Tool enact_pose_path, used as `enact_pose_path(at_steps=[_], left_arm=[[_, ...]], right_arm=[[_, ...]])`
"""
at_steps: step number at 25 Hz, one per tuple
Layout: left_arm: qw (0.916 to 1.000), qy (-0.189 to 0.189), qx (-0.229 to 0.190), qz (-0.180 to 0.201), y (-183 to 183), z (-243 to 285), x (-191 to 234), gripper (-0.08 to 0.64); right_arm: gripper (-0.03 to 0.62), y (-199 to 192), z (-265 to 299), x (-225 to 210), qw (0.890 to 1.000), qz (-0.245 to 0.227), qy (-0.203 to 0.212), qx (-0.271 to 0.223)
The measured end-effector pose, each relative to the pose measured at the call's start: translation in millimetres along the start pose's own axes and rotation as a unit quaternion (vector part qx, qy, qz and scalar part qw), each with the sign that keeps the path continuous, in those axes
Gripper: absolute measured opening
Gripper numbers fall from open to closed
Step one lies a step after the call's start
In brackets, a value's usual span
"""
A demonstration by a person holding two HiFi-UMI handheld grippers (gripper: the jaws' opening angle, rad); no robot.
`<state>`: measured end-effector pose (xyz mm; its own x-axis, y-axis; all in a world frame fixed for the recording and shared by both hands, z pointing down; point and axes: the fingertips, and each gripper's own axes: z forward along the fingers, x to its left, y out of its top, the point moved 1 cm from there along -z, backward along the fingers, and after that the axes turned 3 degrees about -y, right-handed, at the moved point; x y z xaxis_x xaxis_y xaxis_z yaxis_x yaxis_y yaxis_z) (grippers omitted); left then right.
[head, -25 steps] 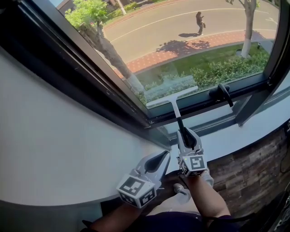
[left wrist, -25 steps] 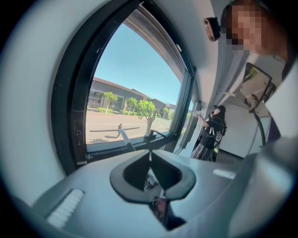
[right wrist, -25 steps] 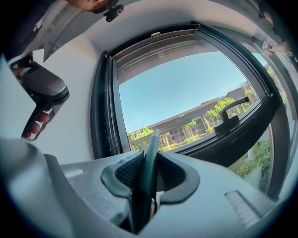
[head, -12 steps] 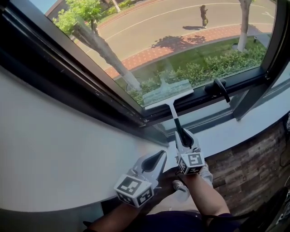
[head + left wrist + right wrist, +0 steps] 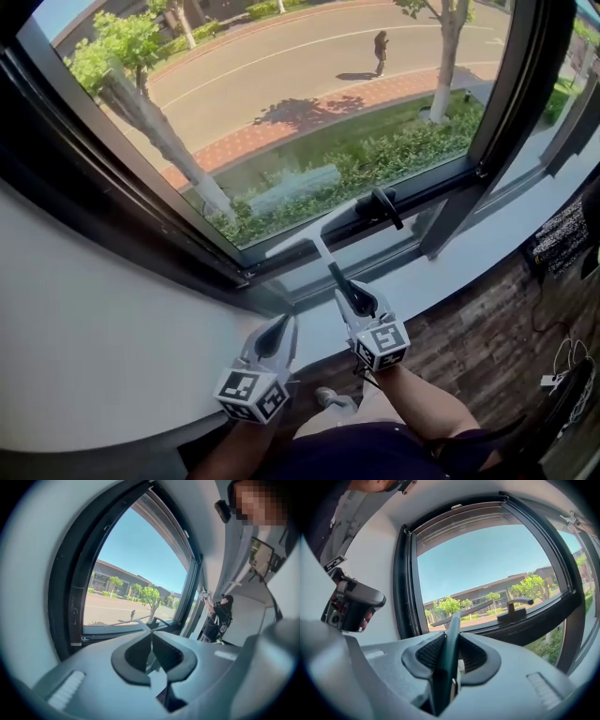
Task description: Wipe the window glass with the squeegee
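Observation:
The squeegee [image 5: 311, 234] has a pale blade and a dark handle. Its blade lies along the bottom edge of the window glass [image 5: 281, 94], against the dark lower frame. My right gripper [image 5: 349, 291] is shut on the handle, which runs straight out between the jaws in the right gripper view to the squeegee blade [image 5: 464, 611]. My left gripper [image 5: 279, 326] hangs lower and to the left, over the sill, shut with nothing in it. In the left gripper view, the left gripper [image 5: 151, 637] has its jaw tips meeting.
A black window handle [image 5: 384, 206] sticks out of the lower frame just right of the blade. A white sill [image 5: 450, 272] runs below, a white wall [image 5: 94, 328] is at left, and a dark mullion [image 5: 487, 122] at right. A person [image 5: 220, 616] stands further along the windows.
The squeegee blade has come down the glass to its bottom edge at the frame. The head view has swung, showing more of the room at right. The left gripper stayed low.

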<state>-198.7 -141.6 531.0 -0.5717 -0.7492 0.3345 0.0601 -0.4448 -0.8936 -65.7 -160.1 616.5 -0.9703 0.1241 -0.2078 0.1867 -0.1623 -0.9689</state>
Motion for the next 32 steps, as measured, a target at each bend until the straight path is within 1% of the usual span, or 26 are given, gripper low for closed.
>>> enact_pose_path(at_steps=[2, 4, 7, 9, 12, 14, 17, 21, 23, 26, 28, 30, 32], left_arm=[[0.9998, -0.006, -0.019, 0.003, 10, 6, -5, 0.006], [0.9989, -0.014, -0.041, 0.016, 22, 15, -11, 0.006], [0.9973, -0.002, -0.068, 0.029, 35, 19, -9, 0.006], [0.9965, 0.005, -0.075, 0.035, 40, 20, -7, 0.005], [0.9960, 0.006, -0.078, 0.043, 45, 30, -3, 0.005], [0.9961, 0.010, -0.075, 0.046, 47, 35, -3, 0.005], [0.9967, 0.017, -0.057, 0.057, 48, 40, -3, 0.005], [0.9951, 0.028, -0.058, 0.075, 45, 65, -6, 0.005], [0.9947, 0.035, -0.057, 0.078, 46, 73, -9, 0.005], [0.9937, 0.044, -0.072, 0.073, 45, 65, -2, 0.005], [0.9929, 0.048, -0.082, 0.072, 51, 61, -1, 0.005], [0.9926, 0.052, -0.084, 0.070, 55, 64, -2, 0.005], [0.9917, 0.055, -0.095, 0.066, 54, 70, -2, 0.005]], right_arm=[[0.104, 17, -10, -11, 1.000, -0.019, 0.000, -0.008], [0.104, 33, -16, -24, 0.999, -0.040, 0.002, -0.010], [0.104, 53, -22, -36, 0.997, -0.070, 0.020, -0.010], [0.104, 66, -29, -47, 0.996, -0.082, 0.021, -0.015], [0.104, 81, -36, -76, 0.995, -0.093, 0.001, -0.018], [0.104, 90, -39, -92, 0.996, -0.092, -0.009, -0.019], [0.104, 92, -45, -114, 0.995, -0.090, -0.023, -0.027], [0.104, 89, -54, -159, 0.995, -0.074, -0.040, -0.052], [0.104, 91, -58, -173, 0.995, -0.069, -0.045, -0.061], [0.104, 90, -57, -169, 0.995, -0.072, -0.038, -0.064], [0.104, 91, -56, -167, 0.995, -0.073, -0.030, -0.064], [0.104, 89, -54, -172, 0.996, -0.068, -0.025, -0.061], [0.104, 85, -53, -177, 0.996, -0.063, -0.019, -0.058]])
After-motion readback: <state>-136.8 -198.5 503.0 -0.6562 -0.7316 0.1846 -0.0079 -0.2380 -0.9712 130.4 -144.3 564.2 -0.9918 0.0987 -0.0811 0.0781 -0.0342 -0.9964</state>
